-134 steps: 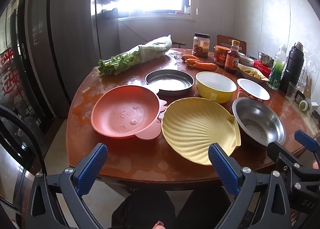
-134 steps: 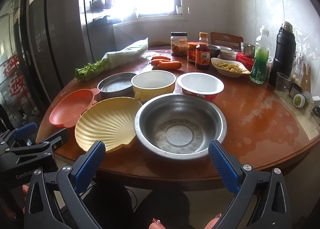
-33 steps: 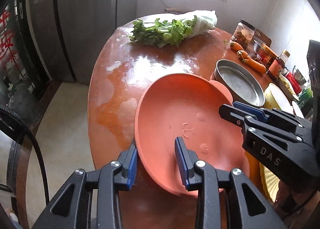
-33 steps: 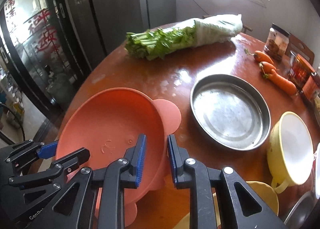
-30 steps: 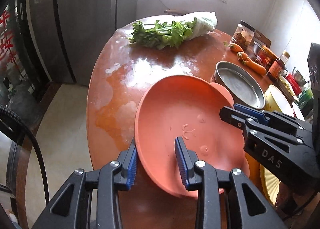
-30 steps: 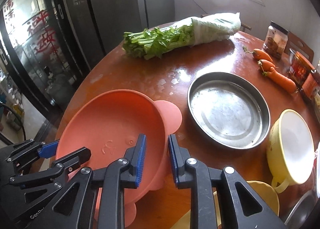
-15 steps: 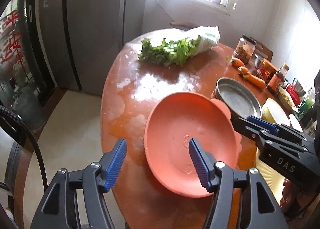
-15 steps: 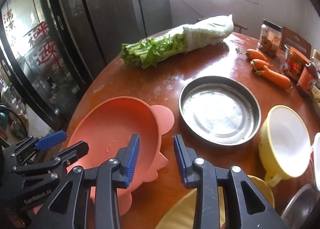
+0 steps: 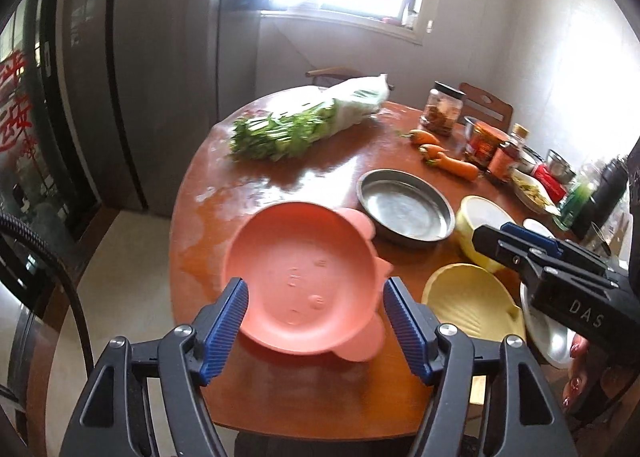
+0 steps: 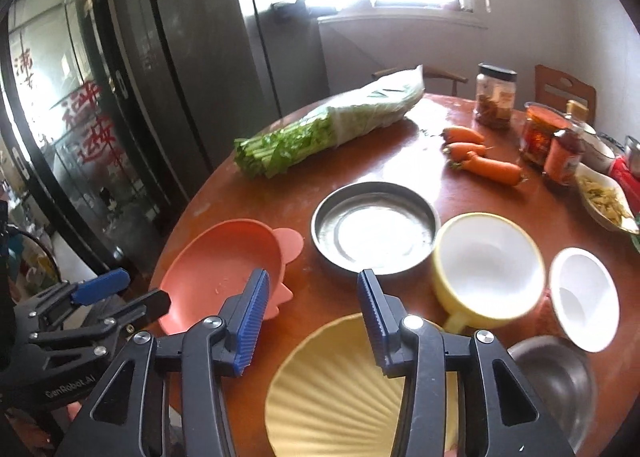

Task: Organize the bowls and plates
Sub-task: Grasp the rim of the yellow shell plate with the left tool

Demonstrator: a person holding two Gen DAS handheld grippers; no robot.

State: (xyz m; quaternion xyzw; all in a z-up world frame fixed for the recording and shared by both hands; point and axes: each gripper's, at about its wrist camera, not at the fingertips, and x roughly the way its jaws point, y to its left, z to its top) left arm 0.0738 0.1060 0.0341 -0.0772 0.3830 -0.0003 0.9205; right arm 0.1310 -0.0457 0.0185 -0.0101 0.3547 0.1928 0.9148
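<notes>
Left wrist view: round reddish worktop (image 9: 280, 185) by a bright window. Pink plate (image 9: 302, 281) lies flat and empty near the worktop's near-left edge, its ear tabs toward the steel pan (image 9: 405, 210), also empty. Left claw (image 9: 316, 331) has just been opening; its blue pads stand either side of the plate, clear of it. Yellow shell plate (image 9: 472, 303) lies just right.

Right wrist view: right claw (image 10: 314, 317) has also just been opening, nothing between its pads, above the shell plate (image 10: 340, 389). Yellow cup (image 10: 486, 263) and white bowl (image 10: 582, 297) are empty; a dish (image 10: 604, 197) holds pale food.
</notes>
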